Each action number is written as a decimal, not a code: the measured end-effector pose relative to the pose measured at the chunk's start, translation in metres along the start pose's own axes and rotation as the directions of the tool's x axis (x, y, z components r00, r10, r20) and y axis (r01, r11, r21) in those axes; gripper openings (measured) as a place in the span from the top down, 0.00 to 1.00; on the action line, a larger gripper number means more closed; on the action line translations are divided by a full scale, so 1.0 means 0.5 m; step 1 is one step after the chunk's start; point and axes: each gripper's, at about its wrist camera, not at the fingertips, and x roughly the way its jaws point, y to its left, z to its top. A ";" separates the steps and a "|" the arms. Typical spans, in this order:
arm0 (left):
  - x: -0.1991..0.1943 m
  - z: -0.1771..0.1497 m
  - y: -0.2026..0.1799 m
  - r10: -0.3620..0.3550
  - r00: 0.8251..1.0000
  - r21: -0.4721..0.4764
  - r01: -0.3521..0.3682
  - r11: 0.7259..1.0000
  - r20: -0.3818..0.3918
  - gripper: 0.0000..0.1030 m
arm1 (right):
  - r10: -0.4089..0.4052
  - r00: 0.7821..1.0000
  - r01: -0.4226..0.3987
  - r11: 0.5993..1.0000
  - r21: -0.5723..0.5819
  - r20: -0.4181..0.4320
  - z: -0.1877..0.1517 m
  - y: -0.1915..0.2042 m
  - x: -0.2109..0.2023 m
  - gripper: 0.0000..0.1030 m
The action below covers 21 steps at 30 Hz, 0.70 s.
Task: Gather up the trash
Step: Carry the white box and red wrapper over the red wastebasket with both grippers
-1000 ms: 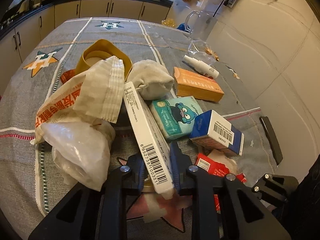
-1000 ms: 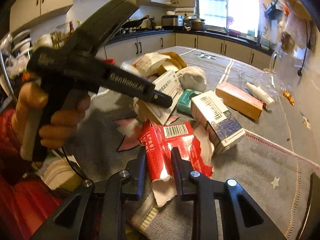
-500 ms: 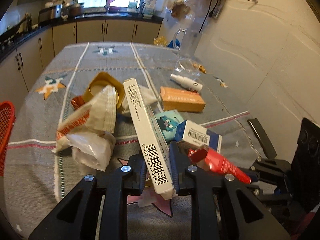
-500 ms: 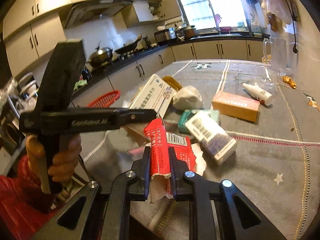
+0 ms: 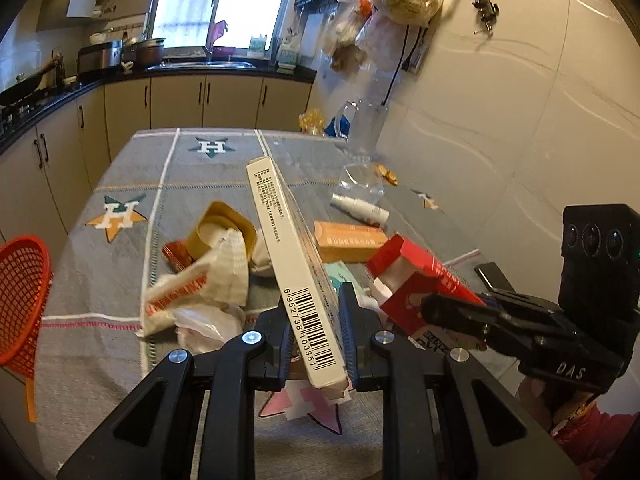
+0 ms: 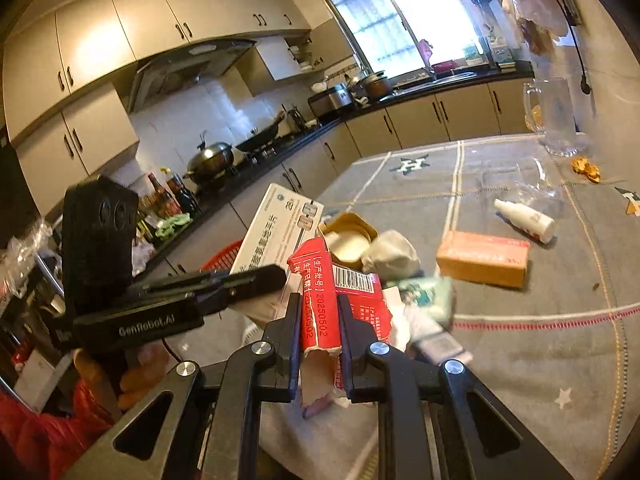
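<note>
- Now we've lifted both picks off the tablecloth [image 5: 120,280].
- Left gripper [image 5: 314,336] clamps the white carton [image 5: 292,264]; right gripper [image 6: 320,332], just closed, pinches the red carton [image 6: 320,292].
- Red basket [image 5: 20,300] at 9 o'clock looks like the drop.

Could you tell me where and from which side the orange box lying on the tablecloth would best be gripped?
Grip the orange box across its narrow width near the middle, coming from above. It lies flat on its broad face with both long sides clear, though the white spray bottle lies just beyond it, so the fingers should probably straddle those long edges.
</note>
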 end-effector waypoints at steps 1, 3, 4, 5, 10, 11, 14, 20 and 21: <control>-0.003 0.001 0.002 0.001 1.000 0.001 -0.001 1.000 0.004 0.81 | 0.004 1.000 -0.004 1.000 -0.001 0.004 0.005 0.002 0.002 0.83; -0.013 0.006 0.007 0.014 1.000 0.001 -0.014 1.000 0.021 0.81 | 0.011 1.000 -0.011 1.000 0.001 0.009 0.018 0.008 0.008 0.83; -0.017 0.008 0.010 0.017 1.000 0.000 -0.017 1.000 0.025 0.81 | 0.014 1.000 -0.014 1.000 0.000 0.009 0.022 0.009 0.013 0.83; -0.021 0.010 0.015 0.021 0.999 -0.002 -0.021 1.000 0.031 0.81 | 0.019 1.000 -0.019 1.000 -0.001 0.009 0.026 0.012 0.017 0.83; -0.050 0.017 0.047 0.067 0.996 -0.019 -0.066 0.998 0.061 0.81 | 0.030 1.000 -0.030 0.999 -0.018 -0.009 0.049 0.031 0.045 0.83; -0.054 0.017 0.053 0.077 0.995 -0.022 -0.076 0.997 0.066 0.80 | 0.035 0.999 -0.035 0.999 -0.019 -0.018 0.055 0.036 0.055 0.83; -0.073 0.016 0.086 0.109 0.991 -0.050 -0.105 0.993 0.079 0.80 | 0.047 0.998 -0.048 0.999 -0.024 -0.043 0.069 0.052 0.082 0.83; -0.111 0.010 0.167 0.206 0.974 -0.106 -0.196 0.975 0.094 0.80 | 0.043 0.994 -0.049 0.997 -0.062 -0.097 0.096 0.104 0.143 0.83; -0.119 0.007 0.183 0.230 0.969 -0.116 -0.218 0.969 0.096 0.80 | 0.047 0.993 -0.054 0.997 -0.063 -0.107 0.101 0.112 0.155 0.83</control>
